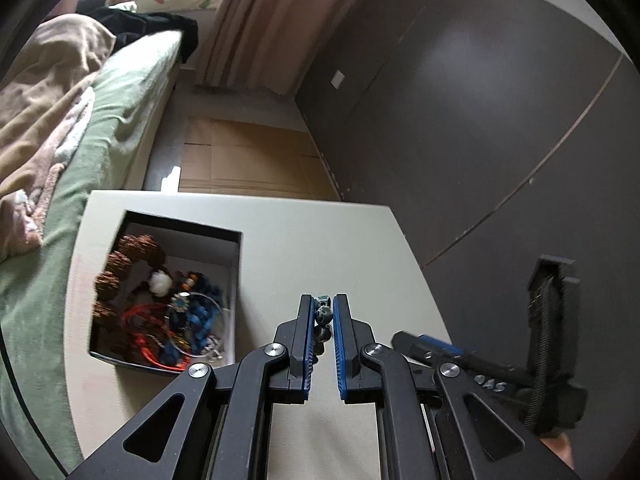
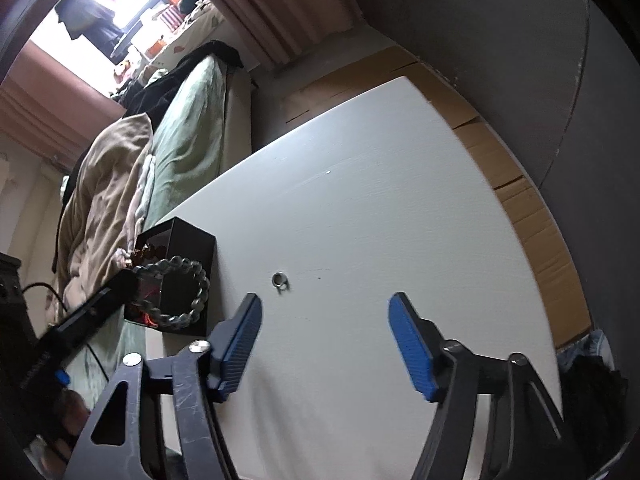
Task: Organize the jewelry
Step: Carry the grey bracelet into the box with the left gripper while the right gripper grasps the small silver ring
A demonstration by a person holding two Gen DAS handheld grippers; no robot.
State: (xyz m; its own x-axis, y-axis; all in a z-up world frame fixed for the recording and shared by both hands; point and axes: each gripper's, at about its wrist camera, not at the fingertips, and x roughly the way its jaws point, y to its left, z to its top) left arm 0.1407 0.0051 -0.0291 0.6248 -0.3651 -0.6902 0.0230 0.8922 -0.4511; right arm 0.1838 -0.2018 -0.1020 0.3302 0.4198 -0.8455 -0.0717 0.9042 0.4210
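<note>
The grey beaded bracelet hangs as a loop from your left gripper, whose blue pads are clamped on a few of its beads, and the black jewelry box it belongs in lies to the left of those jaws, near them on the white table. You are holding the left gripper above the tabletop, pointing forward and slightly down. Your right gripper, spread wide and holding nothing, points at a small silver ring lying just ahead between its fingers.

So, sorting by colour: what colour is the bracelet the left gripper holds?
Grey-green translucent beads; the bracelet shows best in the right wrist view, held by the left gripper.
</note>
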